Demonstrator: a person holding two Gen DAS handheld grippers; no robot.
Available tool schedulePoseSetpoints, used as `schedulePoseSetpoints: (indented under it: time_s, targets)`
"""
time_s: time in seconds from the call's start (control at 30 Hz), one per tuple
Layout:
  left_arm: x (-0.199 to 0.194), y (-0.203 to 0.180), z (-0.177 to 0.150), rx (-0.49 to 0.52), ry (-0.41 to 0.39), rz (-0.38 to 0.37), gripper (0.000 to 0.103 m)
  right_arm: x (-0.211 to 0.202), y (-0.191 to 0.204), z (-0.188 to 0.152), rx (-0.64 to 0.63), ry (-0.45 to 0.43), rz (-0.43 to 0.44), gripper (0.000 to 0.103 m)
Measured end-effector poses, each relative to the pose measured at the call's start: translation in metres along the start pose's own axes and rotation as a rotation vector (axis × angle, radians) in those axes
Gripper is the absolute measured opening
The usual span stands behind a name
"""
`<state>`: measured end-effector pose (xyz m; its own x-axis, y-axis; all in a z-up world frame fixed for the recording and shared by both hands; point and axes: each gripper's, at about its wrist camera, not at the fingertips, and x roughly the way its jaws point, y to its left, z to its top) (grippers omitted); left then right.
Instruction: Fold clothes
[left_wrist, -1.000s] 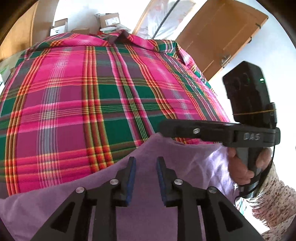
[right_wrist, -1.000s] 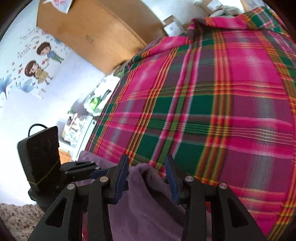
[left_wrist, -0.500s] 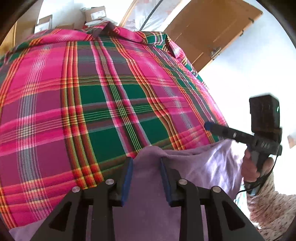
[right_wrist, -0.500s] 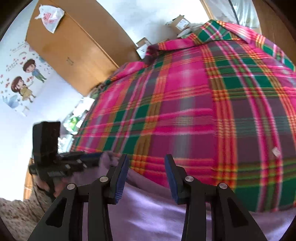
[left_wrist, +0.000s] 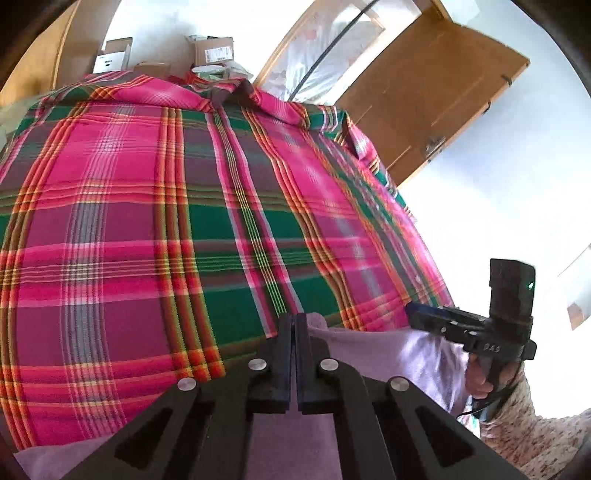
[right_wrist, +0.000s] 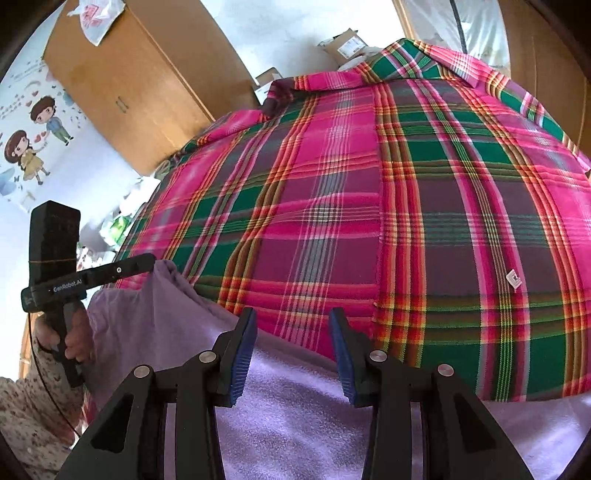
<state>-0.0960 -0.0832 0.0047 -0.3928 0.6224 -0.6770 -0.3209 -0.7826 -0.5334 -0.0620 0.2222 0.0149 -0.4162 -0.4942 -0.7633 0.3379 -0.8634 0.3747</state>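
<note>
Plaid cloth (left_wrist: 155, 229) covers the whole work surface, spread flat, a few folds at the far edge. Lilac garment (right_wrist: 295, 413) lies on it at the near edge, mostly flat in both wrist views, one long edge toward the plaid. Can't make out sleeves, collar or any stacked layers, so fold count so far is unknown; this fits either a garment laid out for a fold or one part-folded and being re-gripped. Left gripper (left_wrist: 295, 325) is pinched closed on the garment's far edge, fingers pressed together with fabric bunched at the tips; the right wrist view shows that corner peaked up off the surface (right_wrist: 162, 269). Right gripper (right_wrist: 291, 325) is spread wide, holding nothing, fingers hovering at the same edge further along. Judgement: one corner secured, second corner not; the garment isn't a compact folded stack, so folding remains.
</note>
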Motion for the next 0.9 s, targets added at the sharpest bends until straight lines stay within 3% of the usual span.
schedulePoseSetpoints:
  time_s: [0.17,0.43,0.47,0.5,0.6,0.7,0.9]
  targets:
    - [0.013,0.002,-0.004,-0.005,0.033,0.032,0.001,0.001,0.017,0.001,-0.085,-0.016,0.017,0.043]
    - [0.014,0.012,-0.004,-0.07,0.038,0.016,0.001,0.011,0.046,-0.006,-0.286,0.055,0.055,0.042]
    - [0.014,0.011,-0.004,-0.07,0.042,0.015,0.002,0.013,0.05,-0.006,-0.311,0.064,0.06,0.036]
    - [0.014,0.011,-0.005,-0.07,0.042,0.016,0.002,0.014,0.054,-0.007,-0.336,0.073,0.064,0.019]
    - [0.013,0.01,-0.005,-0.076,0.043,0.021,0.002,0.011,0.063,-0.01,-0.397,0.08,0.079,0.007]
    - [0.013,0.011,-0.005,-0.086,0.046,0.033,0.002,-0.003,0.071,-0.014,-0.433,0.056,0.094,0.004]
    - [0.019,0.011,-0.007,-0.094,0.061,0.034,0.002,0.001,0.068,-0.017,-0.402,0.139,0.189,0.004]
